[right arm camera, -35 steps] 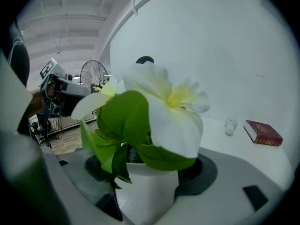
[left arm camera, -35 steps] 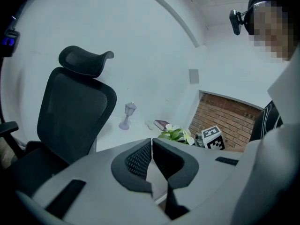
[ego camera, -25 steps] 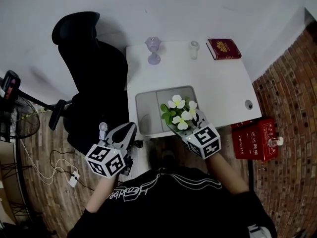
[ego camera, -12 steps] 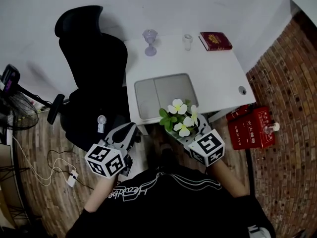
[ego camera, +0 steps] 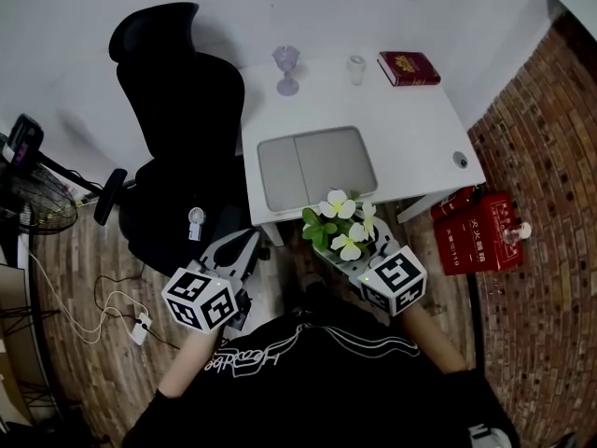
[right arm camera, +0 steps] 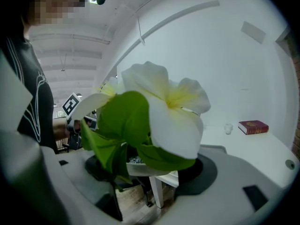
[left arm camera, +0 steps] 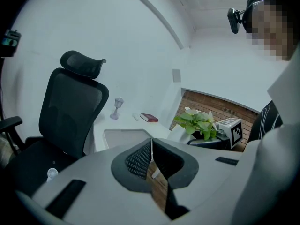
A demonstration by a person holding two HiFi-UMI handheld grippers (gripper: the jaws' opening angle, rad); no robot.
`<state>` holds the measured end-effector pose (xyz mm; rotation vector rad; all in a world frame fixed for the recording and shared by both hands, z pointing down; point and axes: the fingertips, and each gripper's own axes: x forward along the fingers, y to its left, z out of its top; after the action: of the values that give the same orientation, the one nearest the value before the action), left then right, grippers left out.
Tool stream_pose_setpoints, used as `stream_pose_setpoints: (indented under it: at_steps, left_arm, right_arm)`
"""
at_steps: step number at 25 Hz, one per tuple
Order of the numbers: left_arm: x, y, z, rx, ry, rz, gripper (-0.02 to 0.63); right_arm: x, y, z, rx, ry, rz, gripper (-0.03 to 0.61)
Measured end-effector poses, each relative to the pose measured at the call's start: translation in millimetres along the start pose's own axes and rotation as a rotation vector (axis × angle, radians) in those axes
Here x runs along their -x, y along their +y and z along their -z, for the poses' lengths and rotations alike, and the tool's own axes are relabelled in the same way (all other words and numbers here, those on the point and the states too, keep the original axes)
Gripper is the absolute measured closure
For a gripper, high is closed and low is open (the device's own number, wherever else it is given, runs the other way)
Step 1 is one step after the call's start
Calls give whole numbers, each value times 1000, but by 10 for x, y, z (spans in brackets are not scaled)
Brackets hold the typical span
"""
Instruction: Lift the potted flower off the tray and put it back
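The potted flower [ego camera: 340, 224], white blooms over green leaves, hangs just past the table's front edge, above the floor. My right gripper [ego camera: 343, 245] is shut on its pot. In the right gripper view the blooms and leaves [right arm camera: 159, 111] fill the middle, and the white pot rim sits between the jaws of the right gripper [right arm camera: 145, 165]. The grey tray [ego camera: 317, 164] lies bare on the white table. To the left, over the floor beside the chair, my left gripper [ego camera: 247, 241] is shut and holds nothing; in its own view the left gripper [left arm camera: 151, 146] has its pads together. The flower [left arm camera: 199, 122] and tray [left arm camera: 124, 136] also show there.
A black office chair [ego camera: 177, 129] stands left of the table. At the table's far edge are a purple goblet [ego camera: 286, 68], a small glass [ego camera: 355, 68] and a red book [ego camera: 408, 66]. A red box [ego camera: 478, 236] sits on the floor at the right, a fan [ego camera: 28, 203] at the left.
Both grippers have drawn back from the table toward the person. The flower was over the tray's front right part a second ago and is now past the table's front edge.
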<state>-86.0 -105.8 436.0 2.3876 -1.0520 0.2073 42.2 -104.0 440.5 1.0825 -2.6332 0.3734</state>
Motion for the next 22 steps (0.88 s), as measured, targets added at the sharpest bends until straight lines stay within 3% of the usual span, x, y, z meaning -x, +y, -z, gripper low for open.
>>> stream_pose_setpoints:
  at_steps: [22]
  left_arm:
    - [-367,179,-277,29,-26,-91,578]
  right_arm:
    - [-573,-737,-184,109,65,-45,241]
